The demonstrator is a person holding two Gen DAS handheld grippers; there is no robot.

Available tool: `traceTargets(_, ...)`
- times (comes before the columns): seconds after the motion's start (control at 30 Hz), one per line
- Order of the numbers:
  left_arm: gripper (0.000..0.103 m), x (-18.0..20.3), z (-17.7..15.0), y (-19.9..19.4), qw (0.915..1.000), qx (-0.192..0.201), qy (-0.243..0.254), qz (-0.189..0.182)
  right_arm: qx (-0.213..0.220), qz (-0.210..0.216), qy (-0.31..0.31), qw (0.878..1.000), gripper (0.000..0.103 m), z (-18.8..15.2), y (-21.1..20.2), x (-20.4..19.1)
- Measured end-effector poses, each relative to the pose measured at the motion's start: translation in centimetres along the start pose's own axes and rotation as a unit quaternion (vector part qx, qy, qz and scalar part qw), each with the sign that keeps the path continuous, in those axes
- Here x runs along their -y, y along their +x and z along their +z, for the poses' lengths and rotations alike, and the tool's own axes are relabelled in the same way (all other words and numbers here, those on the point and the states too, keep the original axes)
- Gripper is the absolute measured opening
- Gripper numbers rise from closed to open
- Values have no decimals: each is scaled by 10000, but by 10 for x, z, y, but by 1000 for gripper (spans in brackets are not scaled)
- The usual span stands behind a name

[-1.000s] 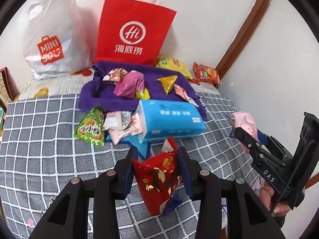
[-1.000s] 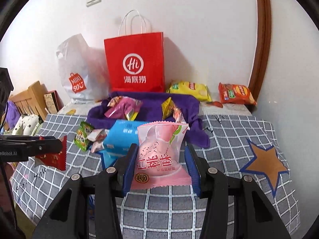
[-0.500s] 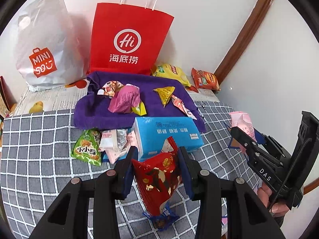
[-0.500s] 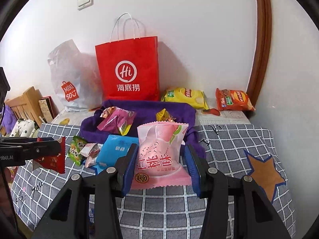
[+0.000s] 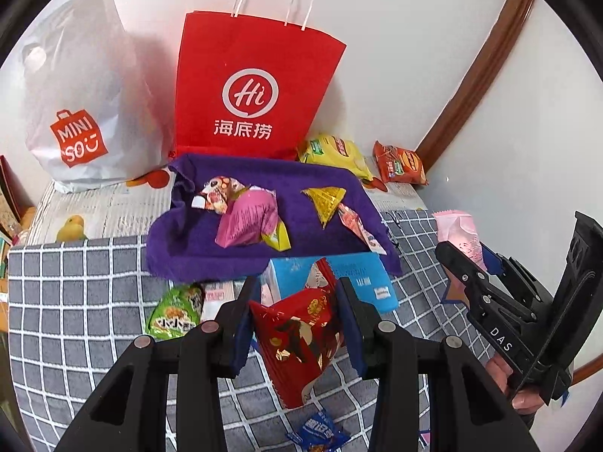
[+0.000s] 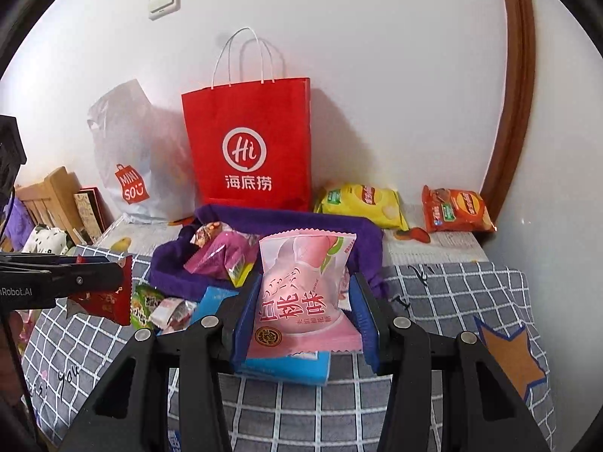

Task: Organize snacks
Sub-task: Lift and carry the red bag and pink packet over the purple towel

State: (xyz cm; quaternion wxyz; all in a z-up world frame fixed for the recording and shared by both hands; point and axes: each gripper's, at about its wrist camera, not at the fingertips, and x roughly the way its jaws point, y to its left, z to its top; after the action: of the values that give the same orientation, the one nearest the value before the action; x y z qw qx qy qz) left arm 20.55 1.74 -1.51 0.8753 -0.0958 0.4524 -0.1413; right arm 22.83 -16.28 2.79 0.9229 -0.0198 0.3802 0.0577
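My left gripper (image 5: 296, 324) is shut on a red snack packet (image 5: 301, 339) and holds it above the grey checked cloth. It shows from the side in the right wrist view (image 6: 124, 286). My right gripper (image 6: 303, 312) is shut on a pink peach snack packet (image 6: 301, 290), held above the blue tissue pack (image 6: 286, 369). The right gripper also shows in the left wrist view (image 5: 448, 252). A purple towel (image 5: 233, 260) holds several snacks, among them a magenta packet (image 5: 248, 222) and a gold triangular packet (image 5: 326, 201).
A red paper bag (image 5: 248, 90) and a white Miniso bag (image 5: 75, 113) stand against the wall. Yellow (image 5: 335, 152) and orange (image 5: 399, 162) chip bags lie at the back right. A green packet (image 5: 175, 312) and a small blue packet (image 5: 316, 433) lie on the cloth.
Both grippers have risen and moved forward with their packets. The table items sit lower and nearer in both views. The small blue packet has come into view below the left gripper.
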Motion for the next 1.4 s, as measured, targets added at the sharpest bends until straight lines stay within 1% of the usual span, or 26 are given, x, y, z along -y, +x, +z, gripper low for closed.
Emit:
traceTargets(0.43,39,-10,30,16,10000,31,22,59,3,54,-21,10000,47,31,28,-2)
traceTargets(0.8,39,-14,51,36,9999,-21,95,49,-74,102,3,9999,47,47,53,0)
traceTargets(1.07,39,-30,74,54,9998,-40,2,169,-116,155,138,9997,47,70,73,16)
traceTargets(1.2,39,-40,89,64,9997,-19,-98,224,-96,178,102,9997,47,79,83,18)
traceTargets(1.4,39,-48,100,86,9994,-71,-241,237,-264,260,36,9993,47,80,113,18)
